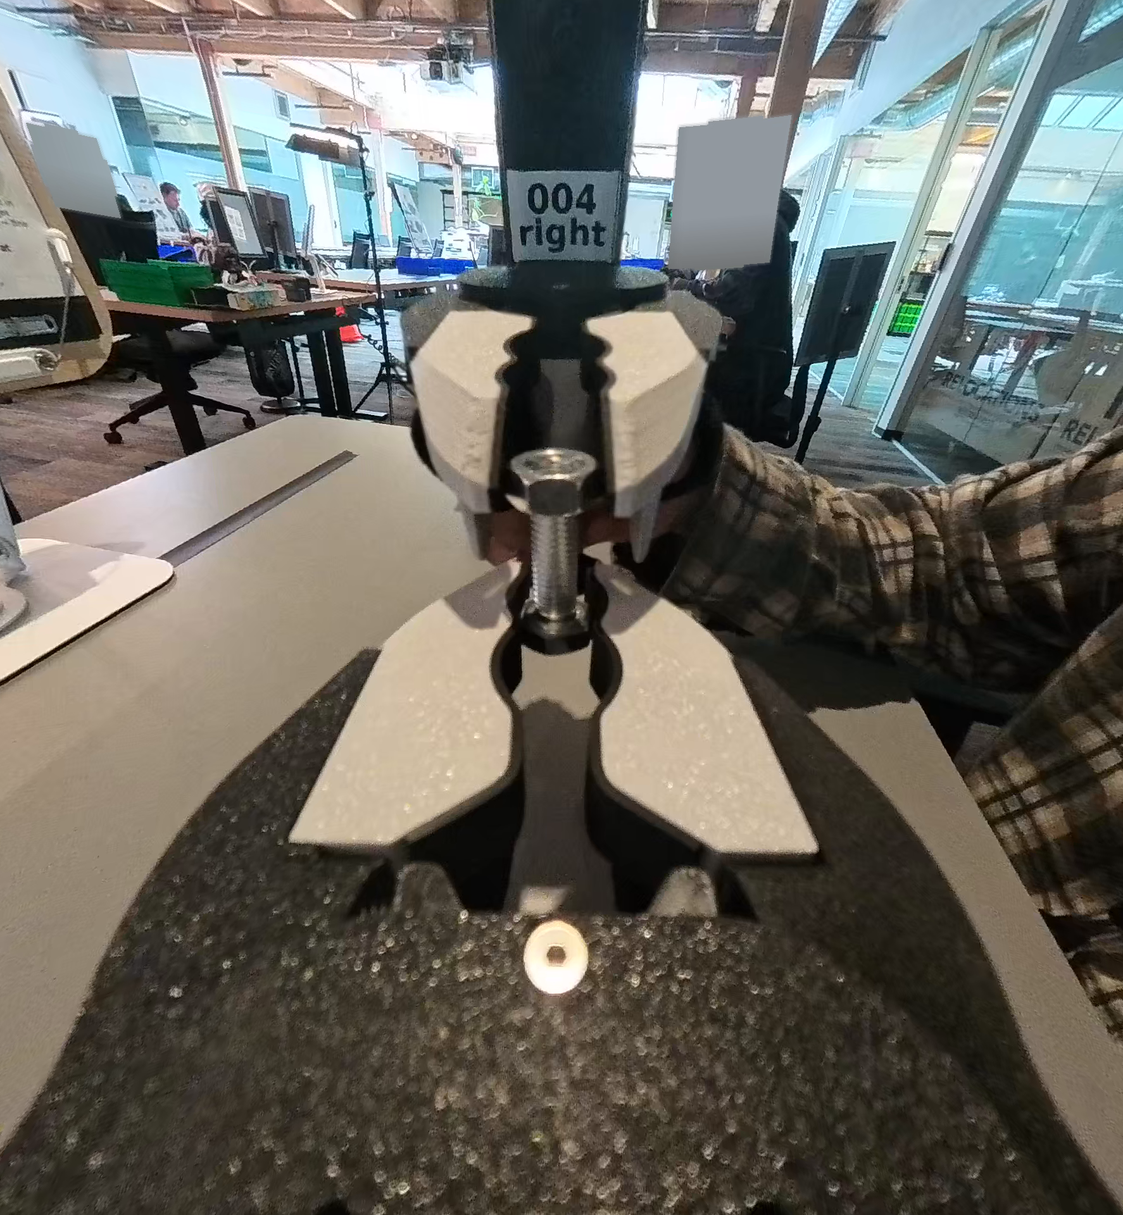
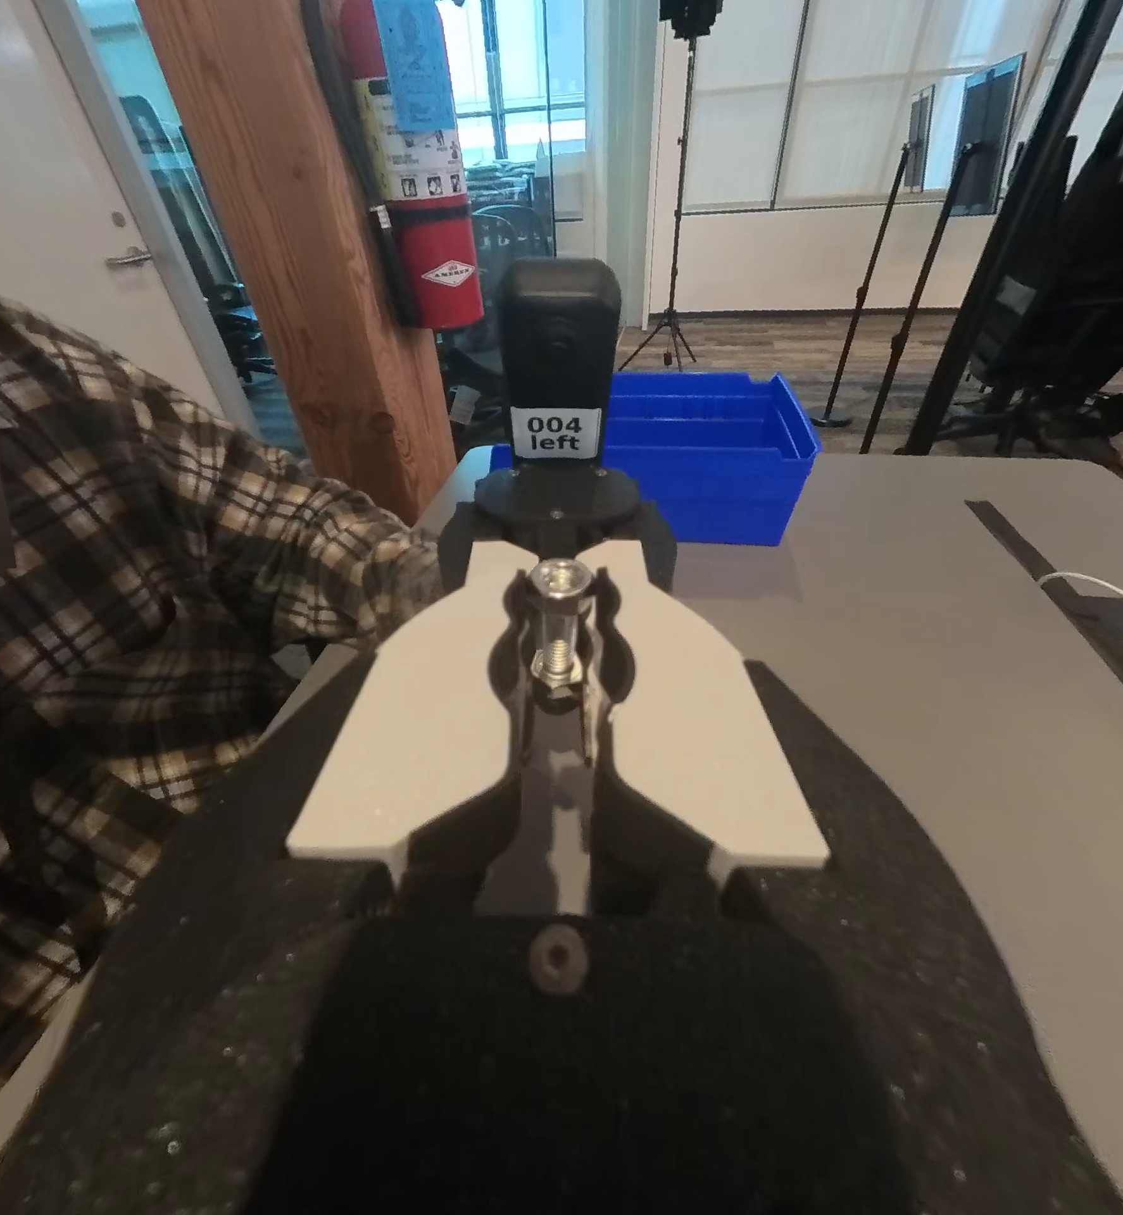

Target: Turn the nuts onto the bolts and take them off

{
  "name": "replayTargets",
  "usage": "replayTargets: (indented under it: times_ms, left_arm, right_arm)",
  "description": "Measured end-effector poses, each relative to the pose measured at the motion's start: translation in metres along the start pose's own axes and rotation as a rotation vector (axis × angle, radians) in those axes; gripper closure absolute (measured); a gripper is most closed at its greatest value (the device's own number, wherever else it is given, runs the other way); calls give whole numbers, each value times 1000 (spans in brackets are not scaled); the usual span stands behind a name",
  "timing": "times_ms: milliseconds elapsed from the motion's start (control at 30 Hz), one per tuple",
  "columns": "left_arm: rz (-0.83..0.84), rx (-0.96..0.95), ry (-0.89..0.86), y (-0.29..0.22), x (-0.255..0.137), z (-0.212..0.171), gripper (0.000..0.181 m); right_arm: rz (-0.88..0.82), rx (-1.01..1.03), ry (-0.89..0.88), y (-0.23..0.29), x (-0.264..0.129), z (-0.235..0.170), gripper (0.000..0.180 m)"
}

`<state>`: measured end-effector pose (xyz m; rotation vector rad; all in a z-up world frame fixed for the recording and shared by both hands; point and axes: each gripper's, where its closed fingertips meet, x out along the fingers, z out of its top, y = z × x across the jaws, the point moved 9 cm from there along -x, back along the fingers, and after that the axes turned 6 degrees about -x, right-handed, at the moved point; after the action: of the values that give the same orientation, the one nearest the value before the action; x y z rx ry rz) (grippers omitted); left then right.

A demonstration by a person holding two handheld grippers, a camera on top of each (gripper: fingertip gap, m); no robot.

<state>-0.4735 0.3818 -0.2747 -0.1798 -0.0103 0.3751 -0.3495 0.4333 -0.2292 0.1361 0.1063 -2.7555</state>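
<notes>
1. Left hand-held gripper [image 1: 553, 621] nearest, clamped on near end of bolt [image 1: 552, 565]. Long axis straight ahead above desk [image 1: 217, 657], far end inside right hand-held gripper [image 1: 555, 519]. White printed sticker [image 1: 559, 214] above.
2. Right wrist view: right hand-held gripper closed around nut [image 2: 555, 674], bolt pointing dead ahead. Similar sticker opposite.

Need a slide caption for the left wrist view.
Left gripper holds a bolt by its near end; facing right gripper grips the nut at the far end, above the table.
</notes>
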Motion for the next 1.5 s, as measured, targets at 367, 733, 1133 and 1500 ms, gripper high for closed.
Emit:
replayTargets:
  times_ms: [367, 733, 1133, 1500]
  left_arm:
    - [-40, 12, -9, -4, 1, 1, 166]
    - [-31, 10, -30, -3, -2, 3, 166]
    - [-36, 14, -18, -3, -1, 3, 166]
    - [-286, -30, -6, -16, 5, 2, 166]
  right_arm:
    - [52, 9, -30, 0, -6, 0, 161]
    - [40, 15, -41, -2, -9, 1, 156]
    - [37, -9, -26, 2, -1, 1, 162]
    - [223, -96, -79, 15, -5, 2, 163]
